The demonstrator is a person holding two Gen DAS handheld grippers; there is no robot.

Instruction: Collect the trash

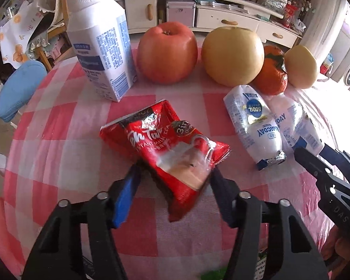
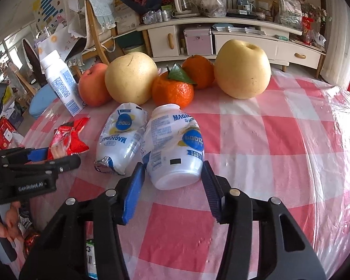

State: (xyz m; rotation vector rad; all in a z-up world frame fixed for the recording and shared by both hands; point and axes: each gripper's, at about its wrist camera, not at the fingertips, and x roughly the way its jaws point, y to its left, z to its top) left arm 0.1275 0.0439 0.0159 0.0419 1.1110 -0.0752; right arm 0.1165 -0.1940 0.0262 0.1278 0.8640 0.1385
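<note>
1. While both claws are closed on their items, confirm each grasp before lifting. The left claw (image 1: 175, 175) is clenched on the near end of the red snack wrapper (image 1: 168, 144), which lies crumpled on the tabletop (image 1: 58, 154) at the middle of the checked cloth.
2. The right claw (image 2: 172, 175) is grasping the base of the nearer white yogurt bottle (image 2: 175, 144), which lies on its side with its mouth pointing toward the fruit. Both pads appear seated against the bottle wall.
3. Lift the wrapper straight up. It is light, thin foil, so it will likely sag and may slip if the pads hold only the edge. Keep the grip firm.
4. Raise the bottle without squeezing harder. The thin plastic is likely to buckle, and a rounded base can squirt out from between flat pads.
5. Clear the second yogurt bottle (image 2: 121, 140), which lies touching or just beside the held one, with torn foil at its near end. Lifting vertically should avoid rolling it.
6. Leave the fruit in place: the apple (image 1: 168, 51), the pears (image 2: 242, 70) and the oranges (image 2: 172, 91) are not trash. The upright white milk carton (image 1: 98, 39) behind the wrapper may or may not be empty. This cannot be judged from here.
7. Keep the two claws well apart during the lift.
</note>
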